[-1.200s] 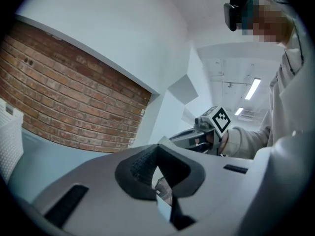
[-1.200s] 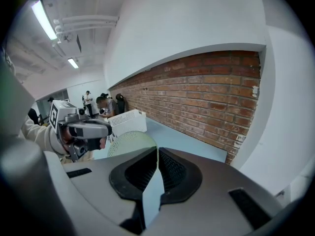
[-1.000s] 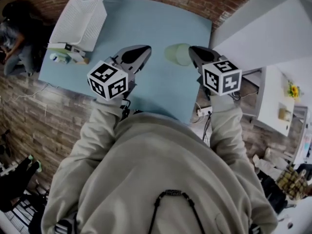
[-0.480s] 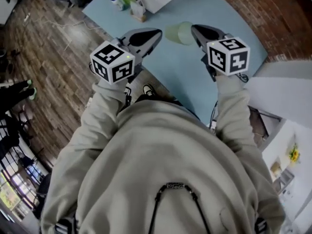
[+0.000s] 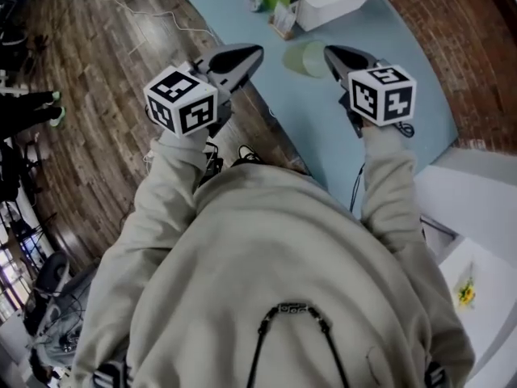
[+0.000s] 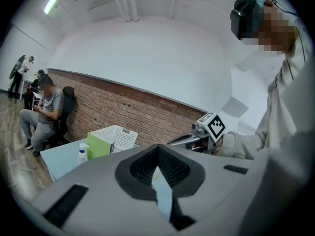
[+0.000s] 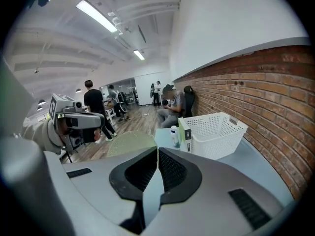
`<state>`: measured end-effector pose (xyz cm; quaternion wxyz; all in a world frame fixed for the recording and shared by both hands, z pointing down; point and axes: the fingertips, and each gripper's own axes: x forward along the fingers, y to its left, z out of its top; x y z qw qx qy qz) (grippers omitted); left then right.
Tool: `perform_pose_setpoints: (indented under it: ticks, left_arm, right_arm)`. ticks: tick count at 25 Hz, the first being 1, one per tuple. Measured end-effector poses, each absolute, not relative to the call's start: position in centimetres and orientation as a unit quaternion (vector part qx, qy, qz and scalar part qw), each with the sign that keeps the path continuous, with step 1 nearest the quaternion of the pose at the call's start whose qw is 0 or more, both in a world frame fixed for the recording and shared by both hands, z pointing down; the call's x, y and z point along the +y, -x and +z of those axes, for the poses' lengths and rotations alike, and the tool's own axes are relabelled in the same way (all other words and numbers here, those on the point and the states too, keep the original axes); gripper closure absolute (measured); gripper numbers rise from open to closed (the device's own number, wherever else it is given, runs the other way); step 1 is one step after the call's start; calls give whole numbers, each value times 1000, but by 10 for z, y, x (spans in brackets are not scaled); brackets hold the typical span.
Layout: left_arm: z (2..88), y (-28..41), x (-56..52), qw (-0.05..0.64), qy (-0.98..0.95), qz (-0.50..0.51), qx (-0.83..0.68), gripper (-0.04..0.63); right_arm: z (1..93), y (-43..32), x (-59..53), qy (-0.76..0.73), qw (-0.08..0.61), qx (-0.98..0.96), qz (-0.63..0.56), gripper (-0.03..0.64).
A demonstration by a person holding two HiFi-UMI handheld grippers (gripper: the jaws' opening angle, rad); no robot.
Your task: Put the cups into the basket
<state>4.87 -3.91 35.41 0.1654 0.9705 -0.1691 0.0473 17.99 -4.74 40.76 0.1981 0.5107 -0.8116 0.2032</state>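
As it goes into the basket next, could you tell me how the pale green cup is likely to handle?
The green cup looks thin and translucent, so it is probably light and a little squashy. The right gripper has its jaws pinching only the cup's wall, so it may pivot or slip. Being round, it would likely roll if dropped sideways.

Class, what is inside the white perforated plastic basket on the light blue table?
Nothing shows inside the white perforated plastic basket; only its inner walls are visible. Most of its floor is hidden by the near wall.
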Motion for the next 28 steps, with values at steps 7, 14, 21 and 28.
perform_pose_setpoints:
  ticks: [7, 14, 21, 28]
  left_arm:
    - [364, -21, -60, 178, -966, 42, -180, 598]
    - [376, 29, -82, 195, -958, 38, -205, 598]
    - [379, 91, -98, 201, -951, 19, -235, 598]
    - [378, 135, -101, 202, -942, -16, -266, 598]
  right_arm:
    - [418, -160, -70, -503, 222, -808, 213, 593]
    - [425, -134, -109, -492, 242, -809, 211, 593]
    - [424, -112, -129, -488, 249, -807, 221, 594]
    - [425, -120, -136, -486, 281, -799, 217, 594]
